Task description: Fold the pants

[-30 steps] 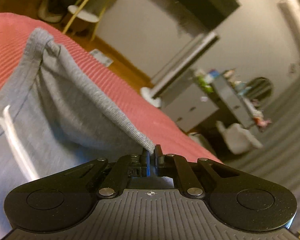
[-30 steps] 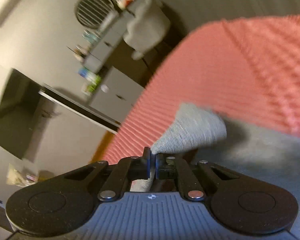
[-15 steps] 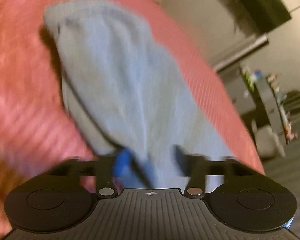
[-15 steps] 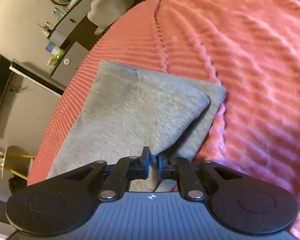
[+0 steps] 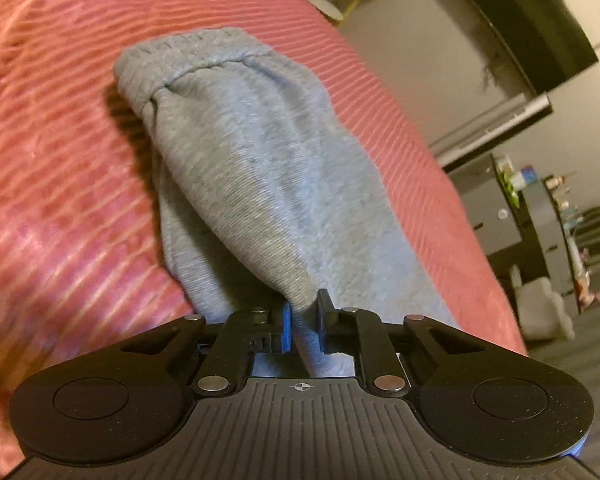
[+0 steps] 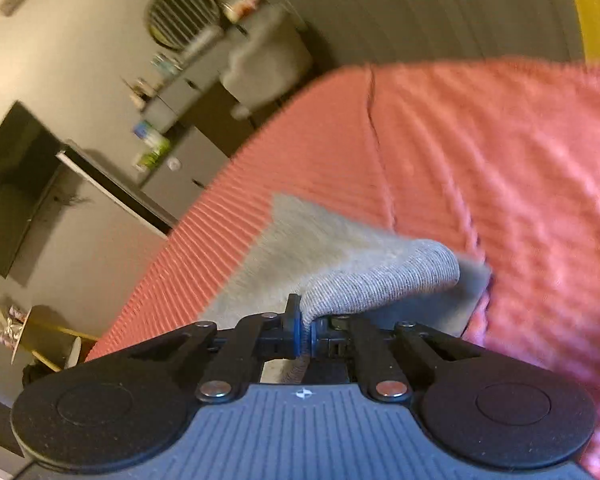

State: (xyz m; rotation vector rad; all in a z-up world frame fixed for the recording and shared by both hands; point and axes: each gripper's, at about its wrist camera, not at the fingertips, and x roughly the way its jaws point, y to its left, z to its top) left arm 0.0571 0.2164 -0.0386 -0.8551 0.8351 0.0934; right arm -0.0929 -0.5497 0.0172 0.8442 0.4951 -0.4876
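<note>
The left gripper (image 5: pixel 303 322) is clamped on a bunched fold of the grey sweatpants (image 5: pixel 240 168); its jaws have just been closing, and the cloth now fills the narrow gap between them. Our right gripper (image 6: pixel 306 330) is nearly closed as well, pinching a rounded ribbed edge of the same garment, which bulges out to the right of its pads. The sweatpants lie on the bed, on a ribbed coral bedspread (image 5: pixel 60 128), and in the left wrist view they run away from us as a long doubled strip, with a gathered ribbed band (image 5: pixel 188 54) at the far end. From the right wrist view we see a flat grey layer under the lifted edge, so the cloth is stacked at least two deep there. We judge the fold to be partway done: the garment is already narrowed and layered, but the portion we hold is raised off the layers below rather than laid flat. What is left, as we read it, is to carry the held ends across, set them down on the lower layers, let go and smooth the stack; whether another fold is needed after that we cannot tell from here.
</note>
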